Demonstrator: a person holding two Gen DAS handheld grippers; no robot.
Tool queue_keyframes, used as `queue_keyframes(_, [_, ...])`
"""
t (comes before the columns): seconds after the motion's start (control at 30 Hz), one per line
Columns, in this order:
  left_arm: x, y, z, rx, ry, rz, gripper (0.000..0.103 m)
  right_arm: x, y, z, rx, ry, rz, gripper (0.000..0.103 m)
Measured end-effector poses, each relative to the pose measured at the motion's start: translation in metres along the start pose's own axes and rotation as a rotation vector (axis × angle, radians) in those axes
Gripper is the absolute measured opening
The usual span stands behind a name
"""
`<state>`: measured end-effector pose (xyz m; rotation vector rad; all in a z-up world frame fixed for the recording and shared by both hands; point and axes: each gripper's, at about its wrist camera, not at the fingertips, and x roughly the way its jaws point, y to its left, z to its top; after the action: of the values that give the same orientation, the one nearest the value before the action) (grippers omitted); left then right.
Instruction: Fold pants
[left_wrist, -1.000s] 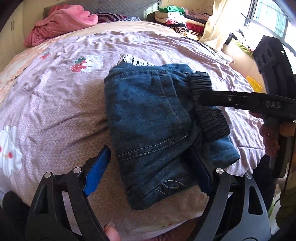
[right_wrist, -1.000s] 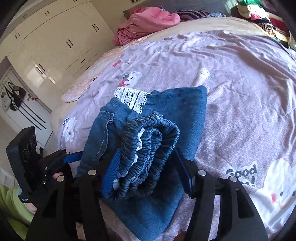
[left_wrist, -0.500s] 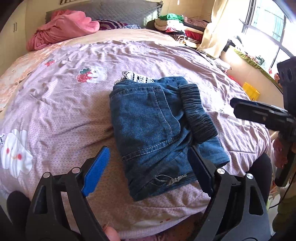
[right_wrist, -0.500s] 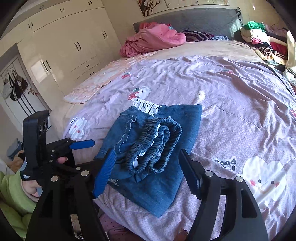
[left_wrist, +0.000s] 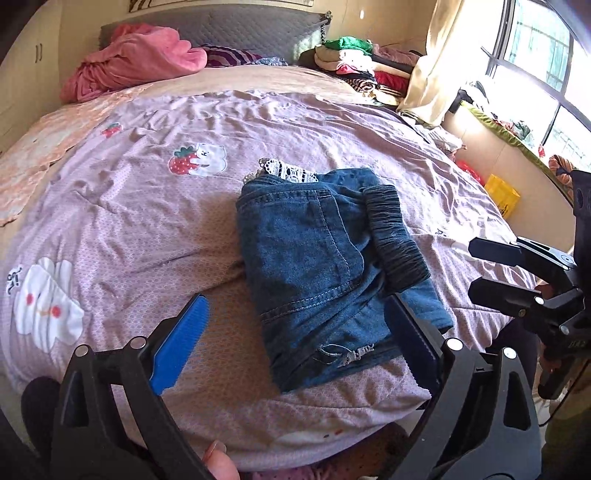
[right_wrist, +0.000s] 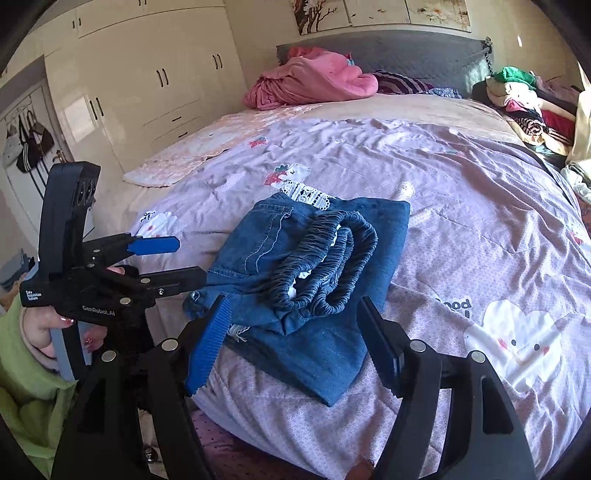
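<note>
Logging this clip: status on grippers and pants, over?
Left gripper open, jaws just widened, nothing between. Right gripper open, empty. Jeans folded, lying free on the bed. Nothing in the way.

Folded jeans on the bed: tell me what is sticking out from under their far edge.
A strip of white lace pokes out from under the far edge of the folded jeans, lying on the purple quilt. The denim covers the rest of it, so what it belongs to cannot be seen.
</note>
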<state>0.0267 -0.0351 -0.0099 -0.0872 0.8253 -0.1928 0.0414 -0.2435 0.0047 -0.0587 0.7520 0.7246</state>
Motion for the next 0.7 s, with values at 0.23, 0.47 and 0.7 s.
queue_keyframes(0.23, [-0.004, 0.009, 0.001, -0.021, 0.004, 0.008, 0.093, 0.002, 0.013, -0.003, -0.053, -0.005, -0.028, 0.069])
queue_keyframes(0.47, [-0.002, 0.015, -0.005, -0.032, 0.028, 0.010, 0.093, 0.009, 0.020, -0.002, -0.090, 0.005, -0.032, 0.069])
queue_keyframes(0.7, [0.000, 0.019, -0.011, -0.034, 0.049, 0.014, 0.093, 0.026, 0.028, 0.006, -0.172, 0.042, -0.028, 0.052])
